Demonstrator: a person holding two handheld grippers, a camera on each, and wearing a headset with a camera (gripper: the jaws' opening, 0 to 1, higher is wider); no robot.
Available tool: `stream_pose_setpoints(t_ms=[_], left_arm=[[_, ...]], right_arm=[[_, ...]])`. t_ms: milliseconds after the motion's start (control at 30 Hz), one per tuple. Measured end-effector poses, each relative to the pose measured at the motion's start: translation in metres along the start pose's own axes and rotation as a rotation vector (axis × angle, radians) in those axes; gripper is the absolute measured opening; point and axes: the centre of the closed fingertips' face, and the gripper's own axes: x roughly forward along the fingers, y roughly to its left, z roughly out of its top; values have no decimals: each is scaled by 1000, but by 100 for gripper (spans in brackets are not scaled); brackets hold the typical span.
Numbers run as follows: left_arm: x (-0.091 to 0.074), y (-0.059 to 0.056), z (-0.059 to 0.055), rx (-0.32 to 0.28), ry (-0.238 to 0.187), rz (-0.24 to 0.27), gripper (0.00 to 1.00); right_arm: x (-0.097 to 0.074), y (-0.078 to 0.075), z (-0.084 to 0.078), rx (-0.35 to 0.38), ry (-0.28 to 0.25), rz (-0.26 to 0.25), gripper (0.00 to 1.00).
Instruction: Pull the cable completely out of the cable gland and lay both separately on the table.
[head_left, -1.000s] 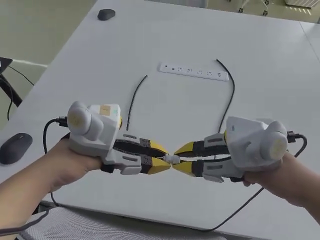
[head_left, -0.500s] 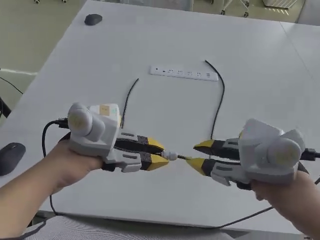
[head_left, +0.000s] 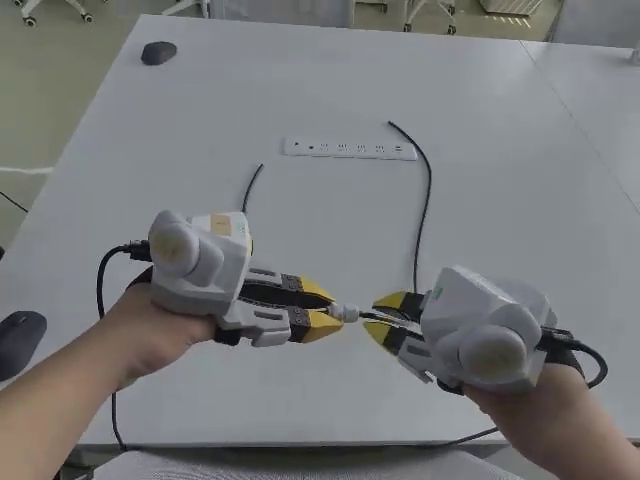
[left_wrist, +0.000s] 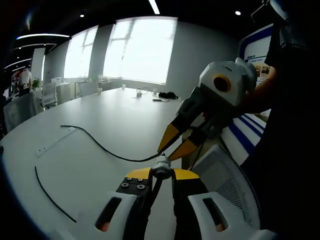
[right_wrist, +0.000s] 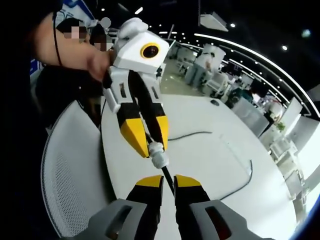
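White workbench (head_left: 300, 80), open office behind: the left gripper (head_left: 325, 318) has its jaws closed down on the small white plastic cable gland (head_left: 347, 313), which sits at their tips in the air above the table's near edge. Facing it tip to tip, the right gripper (head_left: 385, 316) pinches the thin black cable (head_left: 428, 200) just beside the gland — the cable enters the gland there. Farther out the cable trails over the table, ending near a white power strip (head_left: 350, 149); a short loose black wire (head_left: 250, 185) lies left of it.

Grippers: 2, left gripper (head_left: 335, 313), right gripper (head_left: 377, 316). Cable gland (head_left: 349, 313): 1. Cables: 2, long cable (head_left: 427, 190) centre, short cable (head_left: 252, 186) centre left. Power strip (head_left: 349, 149): 1. Computer mice: 2, mouse (head_left: 158, 52) upper left, mouse (head_left: 18, 340) left edge.
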Motion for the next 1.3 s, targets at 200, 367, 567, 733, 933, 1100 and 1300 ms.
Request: stream_pose_setpoints(t_ms=[200, 367, 567, 733, 933, 1100, 1300], left_arm=[[2, 1, -2, 8, 3, -22, 15], [5, 1, -5, 13, 12, -37, 15], [7, 2, -9, 5, 19, -60, 15], [7, 3, -12, 9, 25, -57, 15], [3, 7, -12, 7, 15, -45, 15], [0, 7, -9, 2, -2, -37, 15], [1, 9, -8, 3, -5, -31, 15]], right_arm=[[5, 2, 0, -20, 25, -31, 2], [6, 3, -5, -76, 38, -42, 1], [8, 7, -6, -148, 46, -39, 1], [10, 6, -8, -132, 60, -39, 0], [10, 1, -11, -83, 68, -45, 0], [9, -4, -15, -29, 61, -53, 0], [10, -9, -24, 94, 72, -71, 0]])
